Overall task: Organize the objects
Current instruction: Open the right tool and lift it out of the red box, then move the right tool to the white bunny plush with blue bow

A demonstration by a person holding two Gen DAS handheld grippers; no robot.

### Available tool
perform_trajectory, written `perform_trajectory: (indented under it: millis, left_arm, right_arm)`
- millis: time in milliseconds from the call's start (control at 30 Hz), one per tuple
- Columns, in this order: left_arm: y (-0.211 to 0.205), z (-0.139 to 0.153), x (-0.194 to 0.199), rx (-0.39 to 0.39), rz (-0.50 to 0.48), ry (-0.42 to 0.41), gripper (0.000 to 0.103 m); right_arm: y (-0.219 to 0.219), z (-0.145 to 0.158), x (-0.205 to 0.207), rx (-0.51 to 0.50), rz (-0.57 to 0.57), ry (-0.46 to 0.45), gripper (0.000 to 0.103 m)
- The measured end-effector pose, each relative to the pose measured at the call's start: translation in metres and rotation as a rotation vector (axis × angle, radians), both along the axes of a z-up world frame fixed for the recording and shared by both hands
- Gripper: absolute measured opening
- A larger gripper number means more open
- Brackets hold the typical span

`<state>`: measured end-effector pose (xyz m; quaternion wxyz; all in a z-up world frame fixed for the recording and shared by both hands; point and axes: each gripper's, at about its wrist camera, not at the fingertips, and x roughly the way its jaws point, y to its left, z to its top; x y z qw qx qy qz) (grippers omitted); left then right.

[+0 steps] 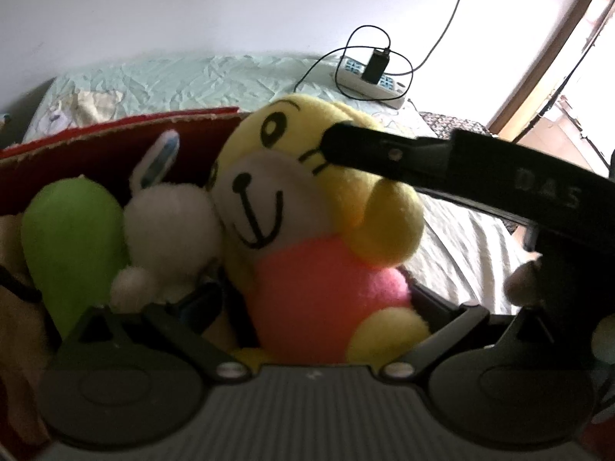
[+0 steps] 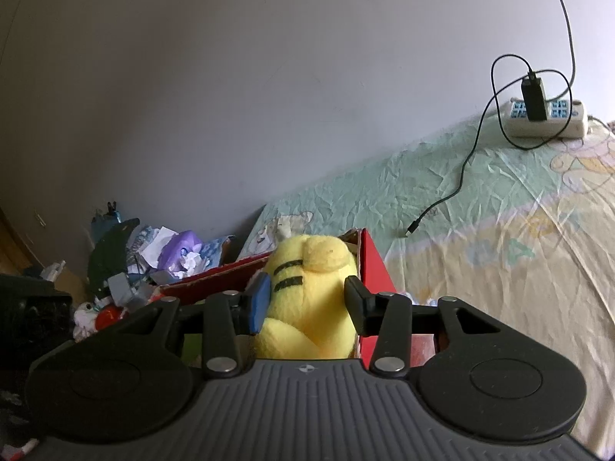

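crumpled green bedsheet point(image 2: 384, 192); right claw point(image 2: 307, 299) grips yellow plush point(image 2: 311, 303); left claw point(image 1: 307, 307) spread wide.

The plush tiger point(image 1: 307, 207) was yellow with a white muzzle, pink body and black stripes. Beside it sat a green toy point(image 1: 73, 242) and a white bunny point(image 1: 169, 223). The box point(image 2: 374, 269) was red, the bedsheet point(image 2: 499, 238) pale green and cream, the power strip point(image 2: 546, 119) white.
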<state>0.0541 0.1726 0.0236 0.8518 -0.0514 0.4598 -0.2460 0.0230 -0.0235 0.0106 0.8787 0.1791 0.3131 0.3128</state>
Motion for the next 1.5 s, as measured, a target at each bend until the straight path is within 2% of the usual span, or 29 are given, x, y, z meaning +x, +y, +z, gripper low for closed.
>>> perform_trajectory:
  millis: [867, 1267, 1500]
  left_arm:
    - [-0.025, 0.011, -0.031, 0.114, 0.178, -0.053, 0.102]
    - [-0.036, 0.02, -0.047, 0.107, 0.279, -0.049, 0.102]
    - [-0.059, 0.032, -0.068, 0.11, 0.256, -0.099, 0.102]
  right_arm:
    - [-0.044, 0.004, -0.027, 0.035, 0.065, 0.006, 0.046]
    - [-0.087, -0.007, -0.023, 0.008, 0.061, 0.054, 0.046]
    - [-0.11, -0.033, -0.013, -0.019, 0.056, 0.14, 0.046]
